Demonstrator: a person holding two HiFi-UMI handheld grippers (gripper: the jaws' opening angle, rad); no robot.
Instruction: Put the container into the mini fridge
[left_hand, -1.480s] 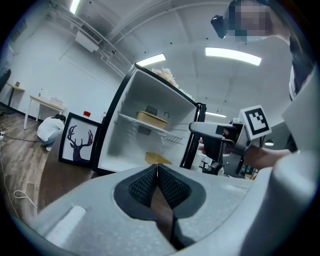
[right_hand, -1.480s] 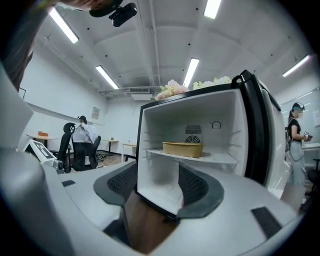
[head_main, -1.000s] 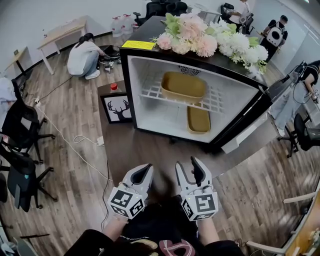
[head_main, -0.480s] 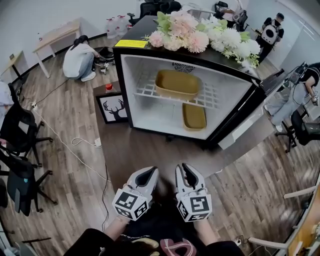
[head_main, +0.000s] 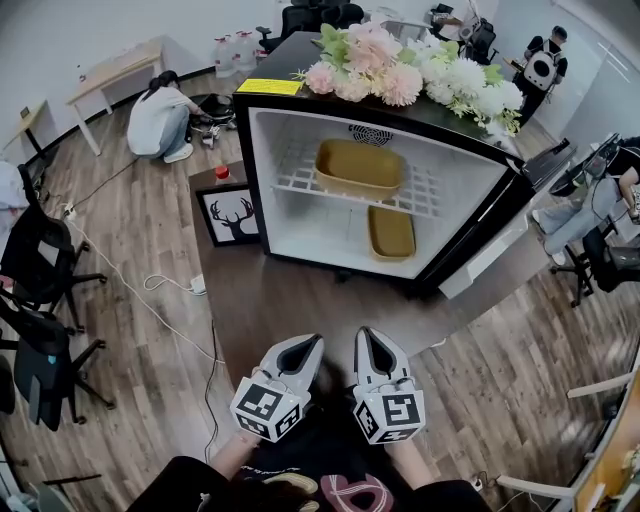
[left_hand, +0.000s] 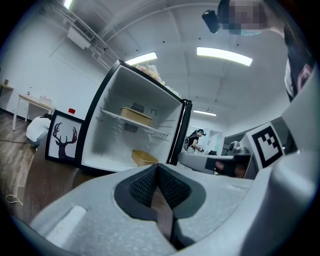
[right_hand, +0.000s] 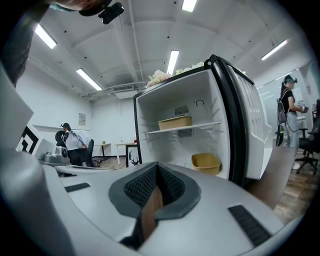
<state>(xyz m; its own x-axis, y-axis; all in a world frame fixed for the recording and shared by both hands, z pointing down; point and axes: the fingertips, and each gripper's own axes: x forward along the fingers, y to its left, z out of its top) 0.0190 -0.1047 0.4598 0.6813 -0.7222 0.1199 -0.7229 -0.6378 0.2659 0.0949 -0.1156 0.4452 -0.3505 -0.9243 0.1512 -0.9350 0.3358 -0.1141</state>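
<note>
The mini fridge (head_main: 274, 214) stands open ahead of me on a low brown table. One tan container (head_main: 360, 168) rests on its wire shelf. A second tan container (head_main: 391, 232) lies on the fridge floor at the right. My left gripper (head_main: 308, 345) and right gripper (head_main: 372, 338) hang side by side close to my body, well short of the fridge, both shut with nothing between the jaws. The left gripper view shows the shelf container (left_hand: 136, 116) and the lower container (left_hand: 144, 158) beyond the gripper (left_hand: 157, 170). The right gripper view shows both containers (right_hand: 175, 122) (right_hand: 206, 161) past its gripper (right_hand: 156, 170).
The fridge door (head_main: 505, 245) swings out to the right. Artificial flowers (head_main: 410, 75) lie on top of the fridge. A framed deer picture (head_main: 230, 215) and a red-capped bottle (head_main: 223, 173) stand at its left. Office chairs (head_main: 40, 290), a floor cable (head_main: 160, 290) and a crouching person (head_main: 165, 115) are at left.
The right gripper's jaws have gone from wide open to shut, with nothing in them. Both grippers have shifted slightly right, closer together; the left stays shut.
</note>
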